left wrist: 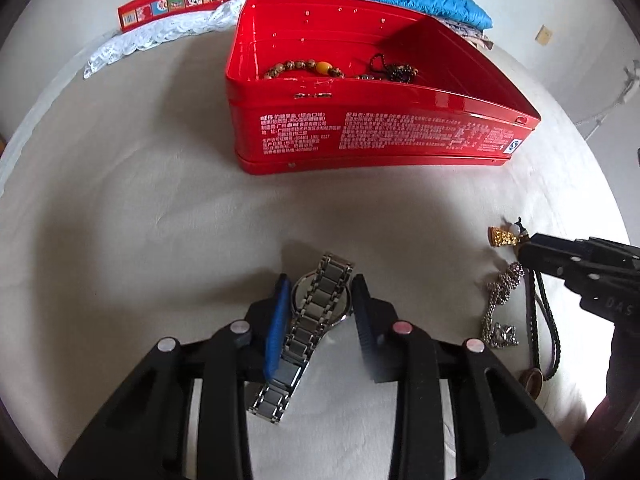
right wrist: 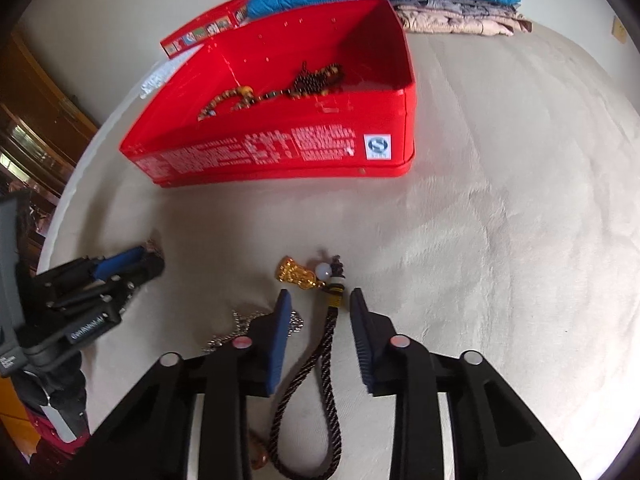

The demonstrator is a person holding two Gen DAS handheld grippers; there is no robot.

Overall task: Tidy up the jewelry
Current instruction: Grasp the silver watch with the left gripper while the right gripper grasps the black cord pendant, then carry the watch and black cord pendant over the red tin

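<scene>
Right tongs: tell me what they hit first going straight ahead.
Probably the dark braided cord lying between the right tongs, near its gold charm; under it, the cream bedding. Depth is uncertain.

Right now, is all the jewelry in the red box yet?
Not yet. Two bead bracelets already lie in the red box. The left gripper has its fingers on either side of the silver watch on the cloth, and the right gripper straddles the cord of the gold charm, neither lifted. The silver chain waits beside them.
</scene>
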